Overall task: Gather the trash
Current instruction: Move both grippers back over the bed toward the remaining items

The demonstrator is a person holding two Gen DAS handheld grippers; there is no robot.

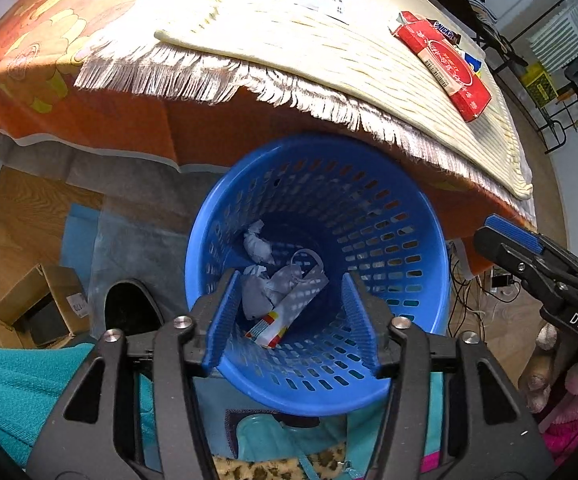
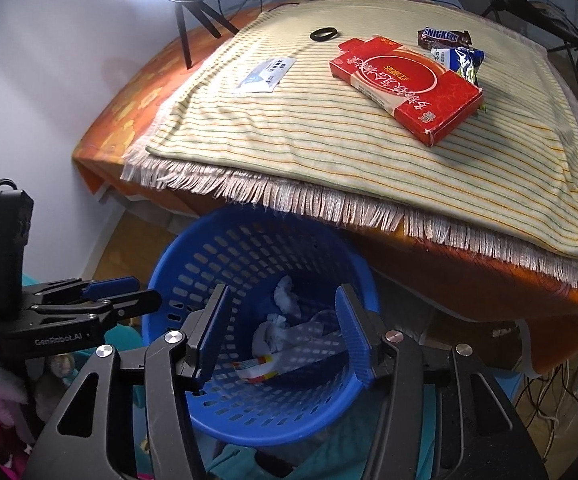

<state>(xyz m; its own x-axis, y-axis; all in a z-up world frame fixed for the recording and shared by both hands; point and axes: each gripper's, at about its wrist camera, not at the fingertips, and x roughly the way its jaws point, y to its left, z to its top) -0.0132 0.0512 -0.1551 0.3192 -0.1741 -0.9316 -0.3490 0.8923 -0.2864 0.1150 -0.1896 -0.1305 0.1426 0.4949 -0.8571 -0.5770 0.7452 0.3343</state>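
Observation:
A blue perforated basket (image 1: 405,364) stands on the floor under the table's edge and holds crumpled white paper (image 1: 257,243) and a flattened wrapper (image 1: 285,312). My left gripper (image 1: 292,312) is open and empty above the basket's mouth. My right gripper (image 2: 280,334) is open and empty above the same basket (image 2: 249,420). On the striped cloth (image 2: 329,132) lie a red box (image 2: 405,84), a Snickers bar (image 2: 443,37), a blue-white snack packet (image 2: 459,60), a white sachet (image 2: 267,75) and a black ring (image 2: 324,34).
The table has an orange cover (image 1: 69,80) and a fringed cloth edge overhanging the basket. A cardboard box (image 1: 37,308) and a black shoe (image 1: 129,308) lie on the floor at left. A ring light on a tripod (image 2: 177,0) stands at the table's far left. Cables (image 2: 561,392) hang at right.

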